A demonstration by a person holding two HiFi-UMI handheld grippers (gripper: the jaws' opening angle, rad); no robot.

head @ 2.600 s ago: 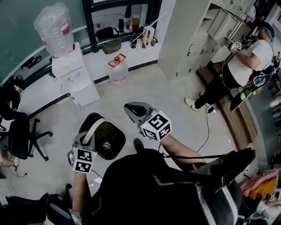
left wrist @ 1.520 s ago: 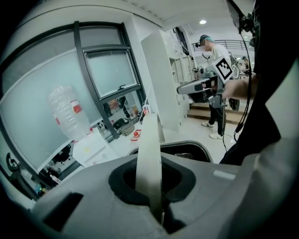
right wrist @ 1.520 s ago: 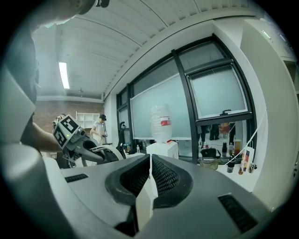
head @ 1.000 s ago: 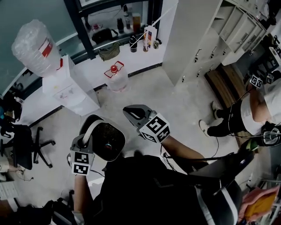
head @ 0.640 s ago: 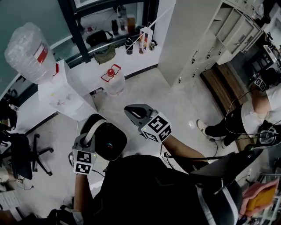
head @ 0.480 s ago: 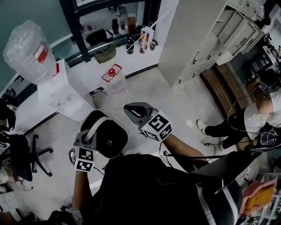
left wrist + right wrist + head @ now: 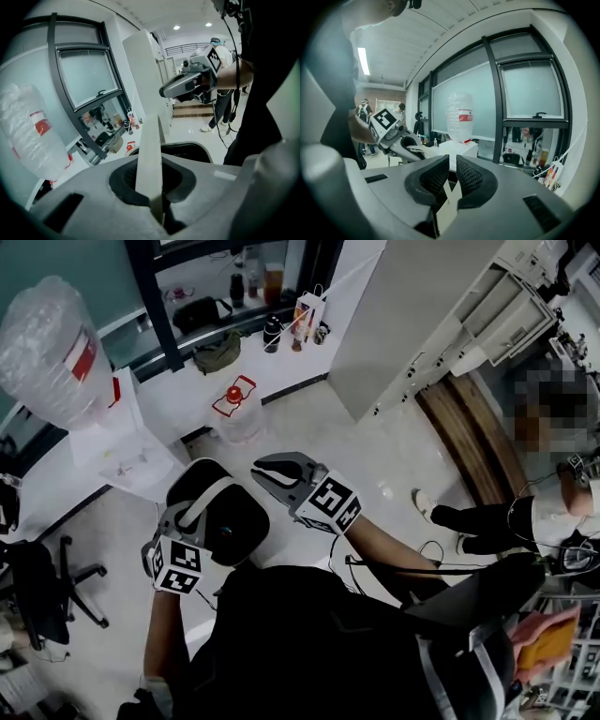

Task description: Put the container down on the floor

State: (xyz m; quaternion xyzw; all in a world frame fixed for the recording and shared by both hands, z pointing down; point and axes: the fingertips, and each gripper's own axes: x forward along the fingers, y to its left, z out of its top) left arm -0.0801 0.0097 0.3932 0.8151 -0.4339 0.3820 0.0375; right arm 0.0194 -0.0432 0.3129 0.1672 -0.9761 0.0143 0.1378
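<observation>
Black rounded container, flat white handle between left gripper jaws

My left gripper holds the black container by its white handle over the floor, right gripper just beside.

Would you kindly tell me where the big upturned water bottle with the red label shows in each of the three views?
Head view: the water bottle fills the upper left corner.
Left gripper view: it is at the left edge, about mid-height.
Right gripper view: it stands near the centre of the picture.
Shared landmark: the dark window frame, beside the bottle in all three.
</observation>
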